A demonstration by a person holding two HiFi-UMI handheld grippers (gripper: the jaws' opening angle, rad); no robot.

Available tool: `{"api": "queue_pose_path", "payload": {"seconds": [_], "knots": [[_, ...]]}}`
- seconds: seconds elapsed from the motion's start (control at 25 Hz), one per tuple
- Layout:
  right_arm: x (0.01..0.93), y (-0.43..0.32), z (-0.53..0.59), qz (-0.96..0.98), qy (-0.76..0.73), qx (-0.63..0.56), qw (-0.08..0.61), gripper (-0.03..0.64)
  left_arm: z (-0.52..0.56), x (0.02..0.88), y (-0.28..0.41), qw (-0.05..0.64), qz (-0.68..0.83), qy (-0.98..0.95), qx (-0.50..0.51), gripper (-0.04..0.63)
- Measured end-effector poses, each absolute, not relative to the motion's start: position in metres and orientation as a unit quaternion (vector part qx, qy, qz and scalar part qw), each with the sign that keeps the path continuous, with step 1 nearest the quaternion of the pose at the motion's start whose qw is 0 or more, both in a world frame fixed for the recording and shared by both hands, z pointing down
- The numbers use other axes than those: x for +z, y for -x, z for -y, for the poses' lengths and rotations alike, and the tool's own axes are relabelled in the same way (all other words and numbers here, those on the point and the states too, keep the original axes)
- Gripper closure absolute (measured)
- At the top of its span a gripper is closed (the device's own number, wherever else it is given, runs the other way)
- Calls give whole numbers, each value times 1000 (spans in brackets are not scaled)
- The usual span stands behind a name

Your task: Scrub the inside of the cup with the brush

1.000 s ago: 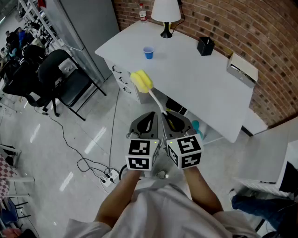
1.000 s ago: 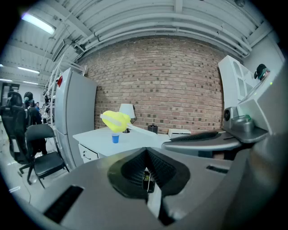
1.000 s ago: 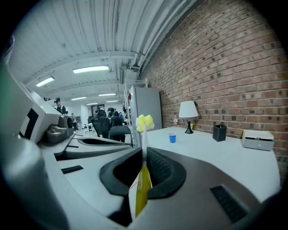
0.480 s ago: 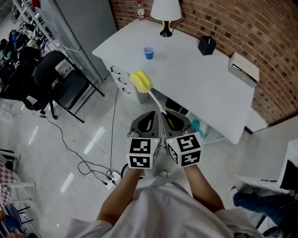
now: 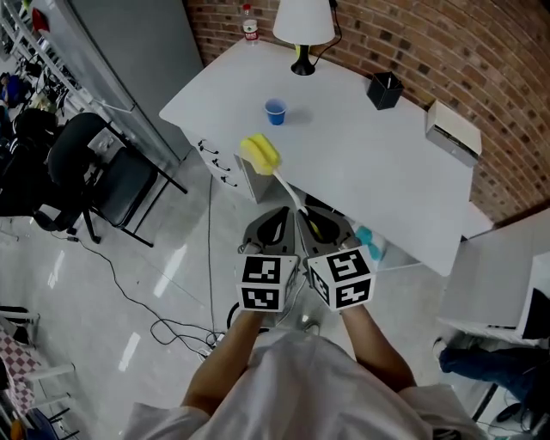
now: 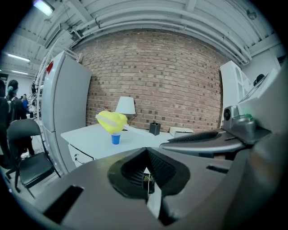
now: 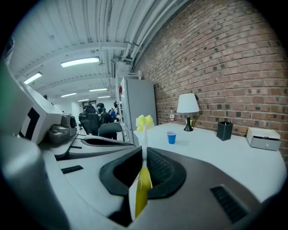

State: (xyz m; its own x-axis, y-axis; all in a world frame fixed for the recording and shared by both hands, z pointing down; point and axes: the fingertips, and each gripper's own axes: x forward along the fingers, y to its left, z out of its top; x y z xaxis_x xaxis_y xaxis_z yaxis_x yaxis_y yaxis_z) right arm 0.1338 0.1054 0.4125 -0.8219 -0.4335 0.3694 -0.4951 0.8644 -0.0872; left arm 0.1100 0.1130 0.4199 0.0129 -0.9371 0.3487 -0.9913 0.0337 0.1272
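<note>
The brush (image 5: 260, 153) is held by its handle in the right gripper (image 5: 316, 222), whose jaws are pinched on the yellow lower end of that handle, as is seen in the right gripper view (image 7: 144, 155). The white stem is pointed away from the person, and the yellow sponge head is seen in the head view over the near edge of the white table (image 5: 369, 163). The left gripper (image 5: 273, 223) is held just beside the right one; its jaws are pressed together with nothing between them (image 6: 146, 153). The blue cup (image 5: 275, 112) is stood upright on the table, beyond the sponge head and apart from it, and is touched by neither gripper. Farther back on the table a white lamp (image 5: 302, 26), a small bottle (image 5: 249, 24), a black pen holder (image 5: 384, 89) and a white box (image 5: 453, 129) are set along the brick wall (image 5: 447, 51). A black office chair (image 5: 82, 163) is seen on the floor to the left of the table.
</note>
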Motion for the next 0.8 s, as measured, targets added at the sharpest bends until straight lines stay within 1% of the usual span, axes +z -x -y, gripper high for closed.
{"api": "queue_pose_path", "payload": {"seconds": [0.44,0.8], "knots": [[412,-61,-72,936,-285,94,184,589,-74,416,-36,164,672,-718,77,589],[410,-19,-57,926,-313,90,191,589,-60,416,13,165,653,-735,73,589]]}}
